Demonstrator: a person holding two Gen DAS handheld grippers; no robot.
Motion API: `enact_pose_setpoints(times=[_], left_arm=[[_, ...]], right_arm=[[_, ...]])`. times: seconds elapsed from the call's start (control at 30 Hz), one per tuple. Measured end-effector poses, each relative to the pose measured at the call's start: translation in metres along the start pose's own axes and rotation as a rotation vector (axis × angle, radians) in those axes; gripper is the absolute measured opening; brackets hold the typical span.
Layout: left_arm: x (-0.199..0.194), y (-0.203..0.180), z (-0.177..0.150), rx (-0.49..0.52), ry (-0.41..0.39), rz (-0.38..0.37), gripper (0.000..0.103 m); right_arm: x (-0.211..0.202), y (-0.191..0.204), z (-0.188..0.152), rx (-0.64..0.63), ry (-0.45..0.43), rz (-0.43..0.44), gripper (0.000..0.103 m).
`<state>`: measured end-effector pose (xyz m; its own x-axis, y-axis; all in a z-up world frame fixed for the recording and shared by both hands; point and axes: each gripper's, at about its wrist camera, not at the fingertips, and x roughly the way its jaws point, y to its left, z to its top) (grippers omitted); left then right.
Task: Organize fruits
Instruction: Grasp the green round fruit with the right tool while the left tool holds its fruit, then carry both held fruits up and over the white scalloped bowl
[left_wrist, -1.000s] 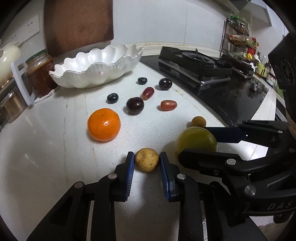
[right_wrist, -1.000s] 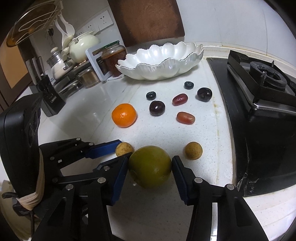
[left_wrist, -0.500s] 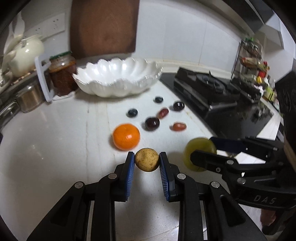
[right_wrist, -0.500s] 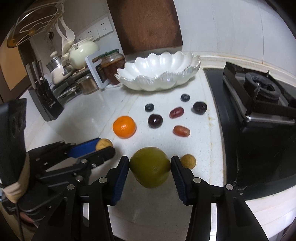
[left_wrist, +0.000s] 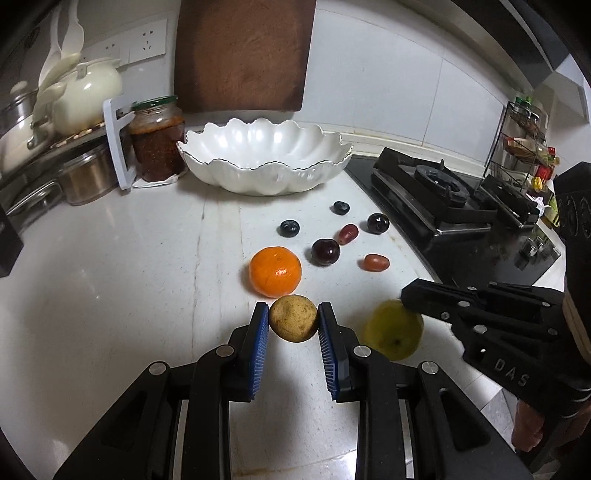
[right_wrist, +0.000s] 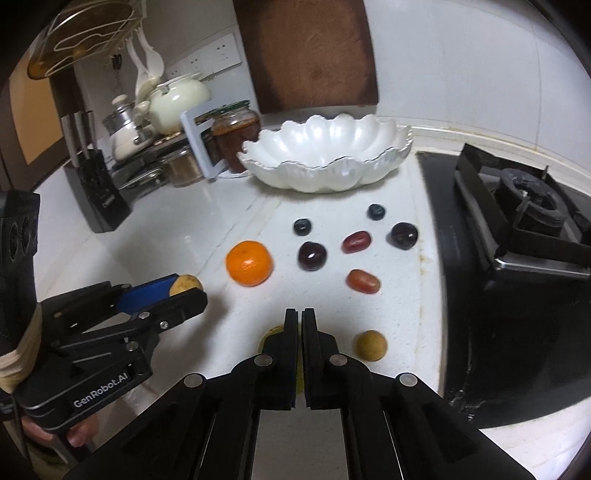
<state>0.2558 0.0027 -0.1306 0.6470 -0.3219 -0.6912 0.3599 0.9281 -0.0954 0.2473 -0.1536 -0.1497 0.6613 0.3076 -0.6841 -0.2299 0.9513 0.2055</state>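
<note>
Speckled white stone counter beside a black gas hob, with loose fruit laid before an empty scalloped bowl.

A rough, tan, round fruit (left_wrist: 293, 324) is clamped between the ribbed blue pads of the left gripper (left_wrist: 293, 325) and held clear of the counter (left_wrist: 110, 277). The right gripper (right_wrist: 299, 325) has just been closing: its jaws are pressed together with nothing between them, and the smooth yellow-green fruit (left_wrist: 393, 334) is seen blurred under and beside them. A dimpled orange mandarin (left_wrist: 275, 271), two glossy dark plums, two matt blueberries, two oblong red fruits and a second small tan fruit (right_wrist: 371, 345) are spread apart on the counter. The glazed white bowl (left_wrist: 266, 177), gilt at its wavy rim, is set beyond them, beside a glass jar (left_wrist: 158, 138) of red paste.
</note>
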Motion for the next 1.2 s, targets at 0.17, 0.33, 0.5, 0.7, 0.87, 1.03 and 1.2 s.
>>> enact_pose_setpoints(times=[0.17, 0.33, 0.5, 0.7, 0.87, 1.03, 1.2], left_arm=[[-0.004, 0.006, -0.004, -0.037, -0.002, 0.036, 0.027], [-0.008, 0.014, -0.010, -0.059, 0.006, 0.070, 0.027], [-0.011, 0.020, -0.013, -0.071, 0.012, 0.089, 0.027], [-0.010, 0.023, -0.013, -0.068, 0.015, 0.084, 0.027], [-0.011, 0.024, -0.012, -0.058, 0.020, 0.092, 0.027], [-0.016, 0.022, -0.007, -0.062, 0.006, 0.089, 0.027], [-0.021, 0.017, 0.007, -0.075, -0.020, 0.083, 0.027]], right_arm=[[0.008, 0.005, -0.005, -0.005, 0.034, 0.047, 0.048], [0.019, 0.017, -0.010, -0.031, 0.071, 0.102, 0.048], [0.027, 0.021, -0.013, -0.013, 0.097, 0.118, 0.049], [0.039, 0.023, -0.017, 0.008, 0.153, 0.165, 0.049], [0.038, 0.029, -0.019, -0.007, 0.136, 0.129, 0.049], [0.025, 0.025, -0.015, -0.005, 0.102, 0.096, 0.049], [0.009, 0.018, 0.001, -0.007, 0.045, 0.077, 0.049]])
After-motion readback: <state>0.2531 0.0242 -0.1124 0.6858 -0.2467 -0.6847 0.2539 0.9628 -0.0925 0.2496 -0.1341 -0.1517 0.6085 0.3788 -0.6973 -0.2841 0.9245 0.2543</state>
